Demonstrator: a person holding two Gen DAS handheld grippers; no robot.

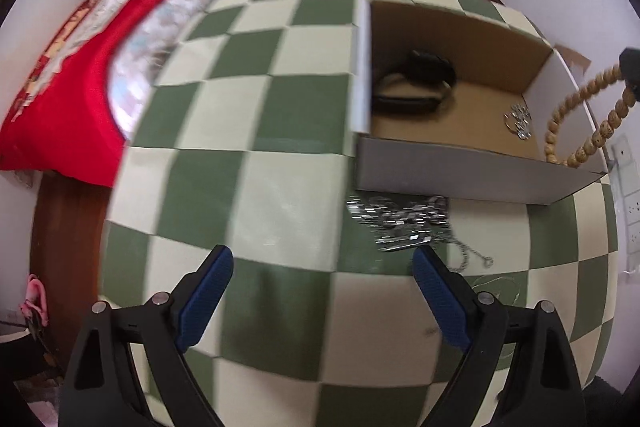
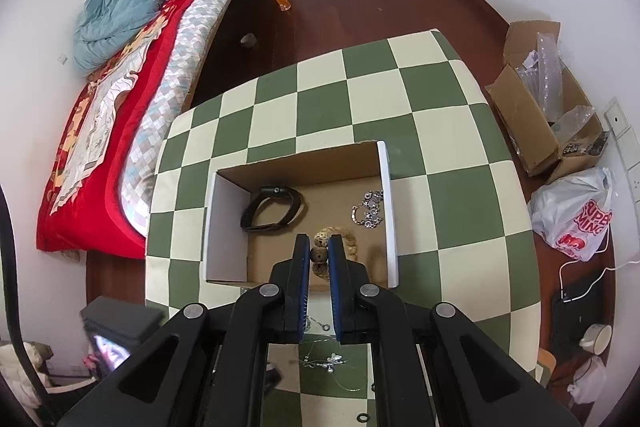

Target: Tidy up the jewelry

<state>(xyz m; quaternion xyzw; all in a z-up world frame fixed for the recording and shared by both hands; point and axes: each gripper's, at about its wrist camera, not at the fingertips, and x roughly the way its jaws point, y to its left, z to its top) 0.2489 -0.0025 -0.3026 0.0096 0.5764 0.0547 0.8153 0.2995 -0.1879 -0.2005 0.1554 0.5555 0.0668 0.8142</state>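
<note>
The right gripper (image 2: pixel 319 254) was clamped on a wooden bead bracelet (image 2: pixel 347 241), holding it above the open cardboard box (image 2: pixel 304 159) on the checkered counter (image 2: pixel 460 187). The loop dangled over the near wall, so it seemed wise to carry it further in and lower it before letting go, clear of the black band (image 2: pixel 272 213) and silver chain (image 2: pixel 368 211) already inside. The left gripper (image 1: pixel 322 281) stood wide open and empty near a silver necklace (image 1: pixel 400 219) lying just outside the box; motion blur hid its links, and the gripper fingers hid part of the bracelet.
</note>
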